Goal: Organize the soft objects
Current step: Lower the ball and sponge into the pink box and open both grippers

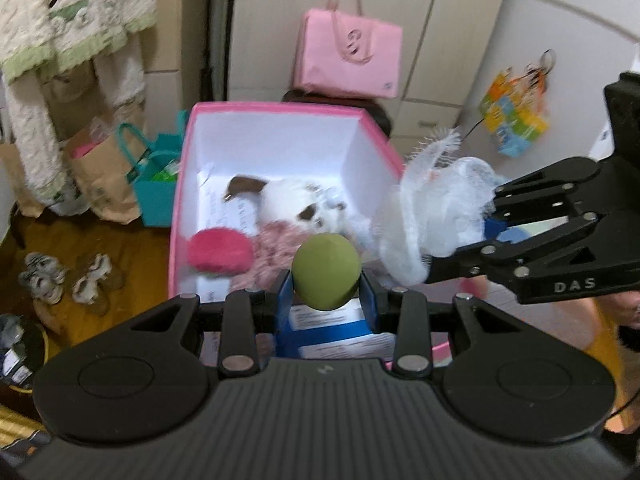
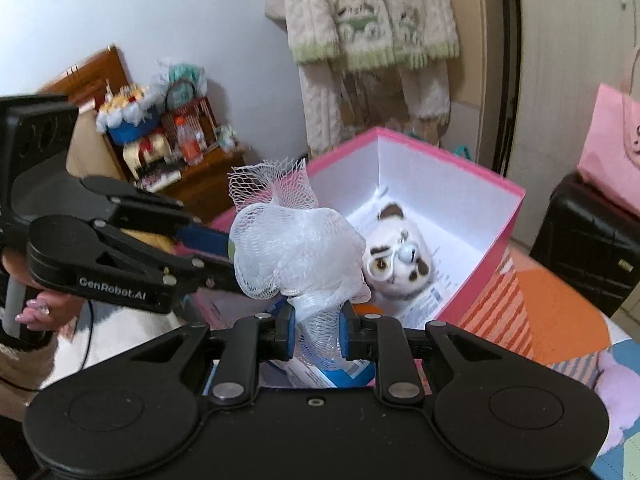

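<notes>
Left wrist view, close, angled down over the pink box's [image 1: 276, 111] near edge, right wrist view, equally near, angled down from its corner — both share the box interior, each other's gripper.

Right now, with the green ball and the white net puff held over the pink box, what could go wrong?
The green ball is round and only pinched at its sides, so it might slip and roll away. The white net puff hangs near the pink box wall, so it might land outside. Either could drop onto the plush dog.
</notes>
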`<state>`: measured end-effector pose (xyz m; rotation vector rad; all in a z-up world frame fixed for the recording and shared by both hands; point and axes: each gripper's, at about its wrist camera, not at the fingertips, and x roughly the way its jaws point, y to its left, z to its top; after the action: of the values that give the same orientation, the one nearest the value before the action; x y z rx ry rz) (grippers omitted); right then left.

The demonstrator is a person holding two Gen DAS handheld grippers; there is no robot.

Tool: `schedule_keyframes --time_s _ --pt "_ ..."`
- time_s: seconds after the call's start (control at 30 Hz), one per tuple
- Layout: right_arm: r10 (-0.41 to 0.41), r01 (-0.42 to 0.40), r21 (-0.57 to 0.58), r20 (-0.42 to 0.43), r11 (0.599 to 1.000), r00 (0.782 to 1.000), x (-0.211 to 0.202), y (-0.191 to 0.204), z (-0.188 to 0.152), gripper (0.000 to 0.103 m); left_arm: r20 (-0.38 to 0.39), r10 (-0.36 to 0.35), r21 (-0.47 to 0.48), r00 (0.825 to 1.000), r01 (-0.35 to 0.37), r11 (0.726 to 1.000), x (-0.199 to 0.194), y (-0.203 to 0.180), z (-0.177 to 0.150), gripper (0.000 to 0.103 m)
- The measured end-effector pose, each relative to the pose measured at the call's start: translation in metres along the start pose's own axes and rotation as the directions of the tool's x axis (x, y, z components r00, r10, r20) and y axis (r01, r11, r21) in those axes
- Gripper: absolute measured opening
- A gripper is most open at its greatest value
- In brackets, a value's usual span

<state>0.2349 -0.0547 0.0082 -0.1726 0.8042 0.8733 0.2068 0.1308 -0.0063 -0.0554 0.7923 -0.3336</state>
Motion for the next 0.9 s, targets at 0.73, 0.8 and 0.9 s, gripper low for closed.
schedule_keyframes --time_s 0.73,0.8,0.9 --pt "-0.061 0.047 -0.138 -0.105 0.989 0.993 0.010 0.015 0.003 0.060 -0.007 0.119 0.050 0.993 -0.118 0.992 -0.010 -0.005 -0.002 0.056" --pt "-0.066 0.052 -0.139 -0.098 0.989 0.993 0.005 0.018 0.002 0.060 -0.002 0.111 0.050 0.994 -0.111 0.993 -0.018 -0.008 -0.003 0.057" --pt "-0.073 0.060 -0.144 -0.084 0.988 0.994 -0.005 0.022 0.000 0.060 -0.002 0.097 0.066 0.995 -0.096 0.993 -0.031 -0.017 -0.004 0.059"
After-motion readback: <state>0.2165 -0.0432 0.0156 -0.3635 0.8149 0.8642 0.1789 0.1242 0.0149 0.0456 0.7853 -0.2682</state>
